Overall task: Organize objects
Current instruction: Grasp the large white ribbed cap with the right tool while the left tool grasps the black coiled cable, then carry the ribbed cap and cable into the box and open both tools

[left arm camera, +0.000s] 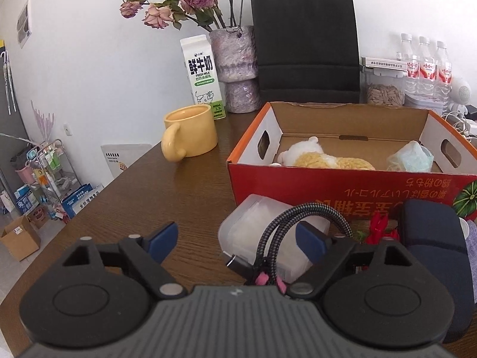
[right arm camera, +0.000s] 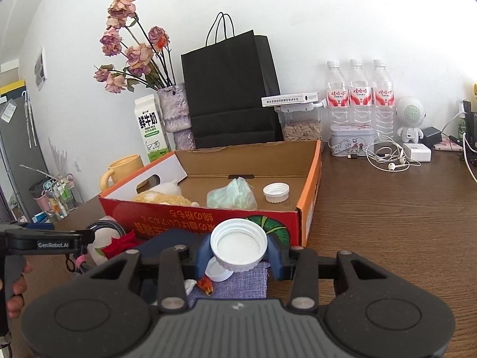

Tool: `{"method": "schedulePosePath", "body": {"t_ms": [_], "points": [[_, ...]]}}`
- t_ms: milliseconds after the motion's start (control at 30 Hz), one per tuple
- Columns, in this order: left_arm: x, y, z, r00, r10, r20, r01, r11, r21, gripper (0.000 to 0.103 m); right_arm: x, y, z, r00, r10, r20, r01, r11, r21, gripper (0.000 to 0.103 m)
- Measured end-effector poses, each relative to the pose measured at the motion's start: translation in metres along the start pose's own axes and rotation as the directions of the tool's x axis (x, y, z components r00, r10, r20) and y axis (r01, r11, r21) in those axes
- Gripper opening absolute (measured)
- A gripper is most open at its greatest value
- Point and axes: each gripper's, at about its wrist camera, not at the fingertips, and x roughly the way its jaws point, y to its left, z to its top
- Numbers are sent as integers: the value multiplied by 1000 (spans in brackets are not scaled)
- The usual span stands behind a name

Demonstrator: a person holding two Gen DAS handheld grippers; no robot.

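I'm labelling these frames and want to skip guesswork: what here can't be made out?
- Plush toy: lower part hidden by the box's front wall, both views.
- Red item: mostly hidden behind the left gripper, left view; its identity is unclear.
- Smaller cap: partly covered by the white cap held in the right gripper.
- Clear container's contents: blurred, crossed by the braided cable.

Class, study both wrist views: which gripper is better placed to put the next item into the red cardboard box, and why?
Right. The right gripper already clamps a white plastic lid just before the red cardboard box. The left gripper is open, holding nothing.
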Motion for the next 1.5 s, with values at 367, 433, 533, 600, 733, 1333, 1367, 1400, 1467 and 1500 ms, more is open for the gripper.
{"method": "schedulePosePath", "body": {"t_ms": [367,433,533,600,733,1333,1367,1400,1467,1500], "points": [[4,-14,4,990,-139,-8,139,987,76,22,0,-2,-1,1000,-6,2,6,1000,8,39],[3,-13,3,990,-138,-10,139,988,70,17,0,-2,-1,1000,-7,5,7,1000,10,39],[0,-9,4,990,-143,-2,143,988,59,12,-2,-3,0,1000,-6,17,6,1000,16,39],[-4,-8,6,989,-144,10,143,988,61,11,-3,-4,1,1000,-5,27,4,1000,20,39],[-14,-6,8,987,-156,42,153,986,59,10,-5,-4,1,999,-6,39,5,1000,24,39],[-53,11,39,969,-155,193,147,988,52,10,-16,1,19,985,1,173,-4,1000,16,39],[-53,12,42,968,-151,200,144,988,53,10,-16,2,24,983,5,185,-8,1000,14,39],[-53,12,45,967,-150,207,142,988,52,10,-16,4,29,981,8,193,-10,1000,7,39],[-53,12,51,964,-146,223,138,989,53,10,-14,7,38,979,12,201,-10,1000,-12,39],[-54,11,55,962,-144,232,135,989,55,10,-11,10,44,979,13,205,-8,1000,-29,39]]}}
